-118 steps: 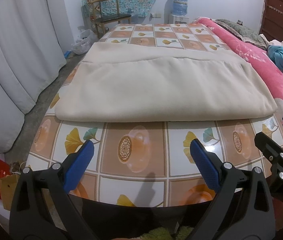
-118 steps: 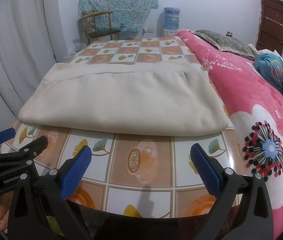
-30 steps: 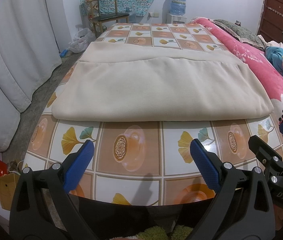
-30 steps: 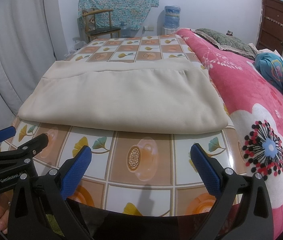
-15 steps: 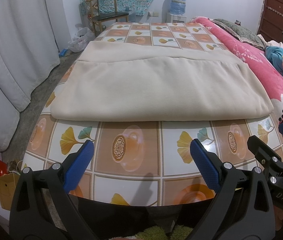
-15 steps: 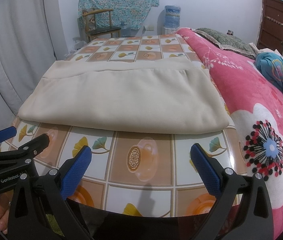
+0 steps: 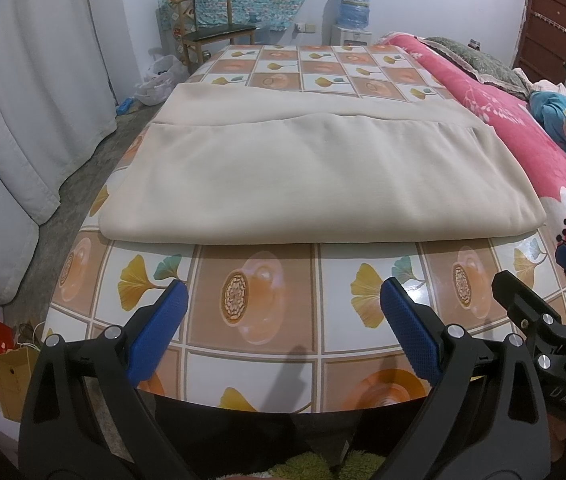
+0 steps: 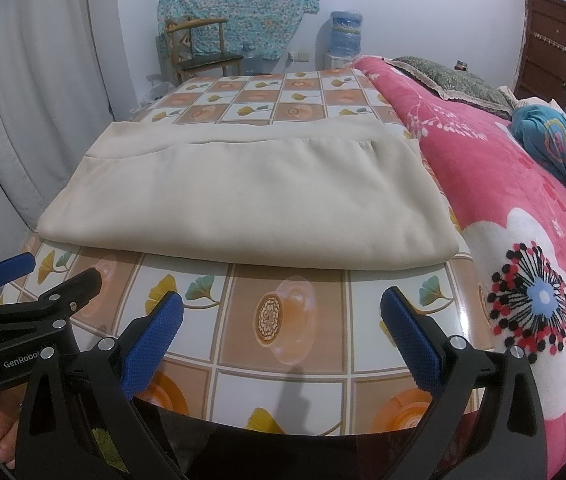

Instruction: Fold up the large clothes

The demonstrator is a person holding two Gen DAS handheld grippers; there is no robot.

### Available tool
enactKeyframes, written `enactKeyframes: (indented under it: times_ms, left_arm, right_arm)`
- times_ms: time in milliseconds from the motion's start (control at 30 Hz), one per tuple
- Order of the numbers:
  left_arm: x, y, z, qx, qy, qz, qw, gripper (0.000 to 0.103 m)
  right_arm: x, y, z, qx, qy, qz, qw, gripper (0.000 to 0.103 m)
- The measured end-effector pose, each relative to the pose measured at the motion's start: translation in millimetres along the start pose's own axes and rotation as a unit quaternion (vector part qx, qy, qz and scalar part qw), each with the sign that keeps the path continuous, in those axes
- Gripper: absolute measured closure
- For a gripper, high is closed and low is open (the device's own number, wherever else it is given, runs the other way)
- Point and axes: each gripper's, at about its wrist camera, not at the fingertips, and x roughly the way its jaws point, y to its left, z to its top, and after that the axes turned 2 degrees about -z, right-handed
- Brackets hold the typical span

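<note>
Both grippers, left gripper (image 7: 283, 312) and right gripper (image 8: 283, 316), hang wide open and empty at the table's (image 7: 259, 312) near edge, the folded beige cloth (image 7: 315, 184) dead ahead, long axis crosswise, its near fold about equally reachable by either.

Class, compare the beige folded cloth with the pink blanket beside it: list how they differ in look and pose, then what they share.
1. The beige folded cloth is plain; the pink blanket carries flower patterns.
2. The cloth lies on the tiled tablecloth; the blanket lies to its right, alongside the table.
3. The cloth is folded into a layered rectangle; the blanket is spread out.
Shared: both are soft fabrics, and neither gripper touches them.
</note>
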Motion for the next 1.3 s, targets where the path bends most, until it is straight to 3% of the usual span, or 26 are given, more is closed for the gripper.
enactKeyframes:
  times_ms: [1300]
  left_arm:
    - [0.0, 1.1, 1.4, -0.001, 0.001, -0.001, 1.0, 0.01]
  right_arm:
    - [-0.1, -1.2, 0.4, 0.001, 0.001, 0.001, 1.0, 0.007]
